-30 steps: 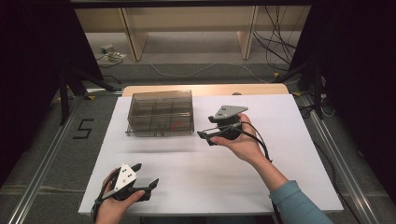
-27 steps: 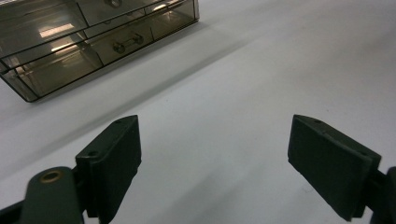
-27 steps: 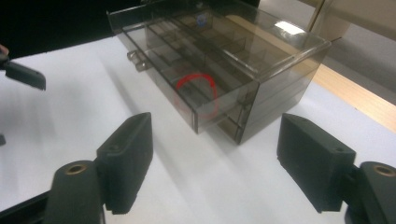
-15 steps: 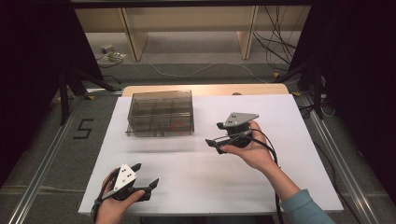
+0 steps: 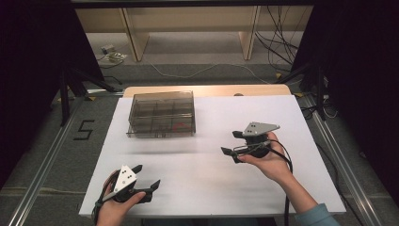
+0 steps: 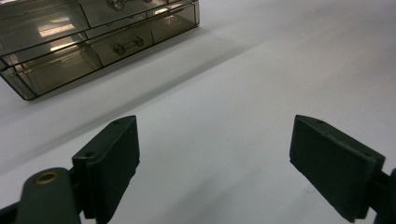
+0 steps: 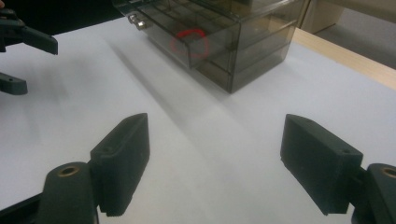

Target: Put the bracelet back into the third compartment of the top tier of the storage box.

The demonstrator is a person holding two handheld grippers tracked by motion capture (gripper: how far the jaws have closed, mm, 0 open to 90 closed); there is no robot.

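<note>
On the white table sheet (image 5: 207, 179), the right gripper (image 5: 233, 146) hangs right of the smoky plastic drawer box (image 5: 162, 114), well apart from it, its jaws just opened wide with nothing between them. Near the front edge, the left gripper (image 5: 147, 178) also stands open and empty (a red ring (image 7: 189, 39) shows inside one drawer).

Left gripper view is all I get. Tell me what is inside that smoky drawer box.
Observer: A red loop lies in one drawer of the drawer box, by the right gripper view.
Operator: Report the right gripper.
Observer: The right gripper is right of the box over the white sheet; its jaws have just been opening, nothing between them.
Operator: Say where mine sits.
Observer: The left gripper is near the sheet's front edge, open and empty.
</note>
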